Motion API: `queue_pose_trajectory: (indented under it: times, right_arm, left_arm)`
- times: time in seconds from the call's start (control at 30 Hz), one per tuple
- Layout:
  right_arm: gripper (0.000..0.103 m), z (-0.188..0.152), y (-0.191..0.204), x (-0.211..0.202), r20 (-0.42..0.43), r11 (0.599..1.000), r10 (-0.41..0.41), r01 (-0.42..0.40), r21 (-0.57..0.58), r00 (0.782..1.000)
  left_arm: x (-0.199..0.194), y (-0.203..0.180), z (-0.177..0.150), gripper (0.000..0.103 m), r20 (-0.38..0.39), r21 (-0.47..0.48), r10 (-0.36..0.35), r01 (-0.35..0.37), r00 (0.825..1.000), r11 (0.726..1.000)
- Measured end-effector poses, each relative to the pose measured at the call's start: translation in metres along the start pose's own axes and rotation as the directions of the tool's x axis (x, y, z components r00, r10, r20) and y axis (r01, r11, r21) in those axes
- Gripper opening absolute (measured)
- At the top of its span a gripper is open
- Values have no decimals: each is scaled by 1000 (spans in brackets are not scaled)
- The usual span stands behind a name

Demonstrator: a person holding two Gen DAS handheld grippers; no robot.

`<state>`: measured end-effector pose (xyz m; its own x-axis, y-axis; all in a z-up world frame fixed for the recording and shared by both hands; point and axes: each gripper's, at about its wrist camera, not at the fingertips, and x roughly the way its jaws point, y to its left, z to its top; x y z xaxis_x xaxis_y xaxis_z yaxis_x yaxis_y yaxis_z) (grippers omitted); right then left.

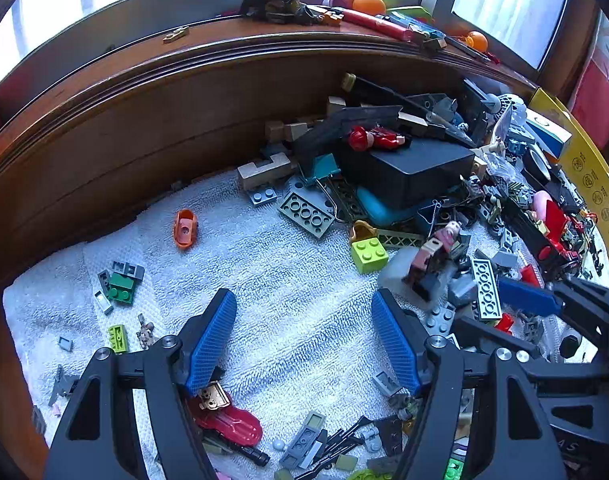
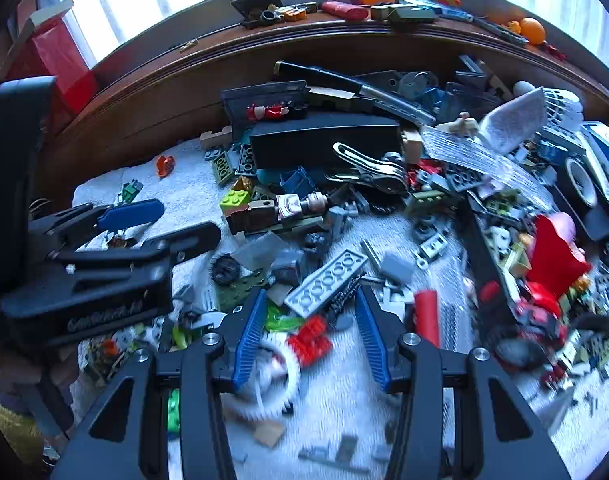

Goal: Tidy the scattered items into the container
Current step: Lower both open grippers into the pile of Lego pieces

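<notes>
White terry towelling (image 2: 336, 396) covered the surface below a wooden window ledge, strewn with small plastic building bricks. Both the left gripper (image 1: 304, 336) and the right gripper (image 2: 310, 334) hovered with fingers wide and empty. The red studded plastic brick (image 2: 312, 340) lay between the right fingers; it looked light, rigid and slick, best pinched across its flat sides.

Most open room is the bare stretch of white towel (image 1: 304, 264) left of the toy pile; only an orange piece (image 1: 185, 229) and a small green brick cluster (image 1: 121, 286) sit out there. The wooden wall (image 1: 144, 128) blocks the far side. To the right it's jammed: black box (image 1: 416, 168), lime brick (image 1: 369, 255), grey plate (image 2: 326, 282), red brick (image 2: 310, 338) and white gear (image 2: 270, 376) crowd together.
</notes>
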<state>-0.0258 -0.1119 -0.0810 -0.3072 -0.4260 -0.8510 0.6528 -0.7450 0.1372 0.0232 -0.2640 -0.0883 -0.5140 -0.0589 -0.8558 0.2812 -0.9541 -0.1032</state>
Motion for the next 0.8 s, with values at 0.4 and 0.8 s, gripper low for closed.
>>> queue_pose_trajectory:
  times: [0.4, 0.8]
  right_arm:
    - [26, -2, -6, -3, 47, 999, 20, -21, 25, 999]
    - [26, -15, 1, -33, 93, 998, 56, -56, -1, 994]
  left_arm:
    - [-4, 17, 2, 74, -7, -47, -119, 119, 993, 992]
    - [-21, -9, 4, 73, 67, -3, -218, 218, 974, 976]
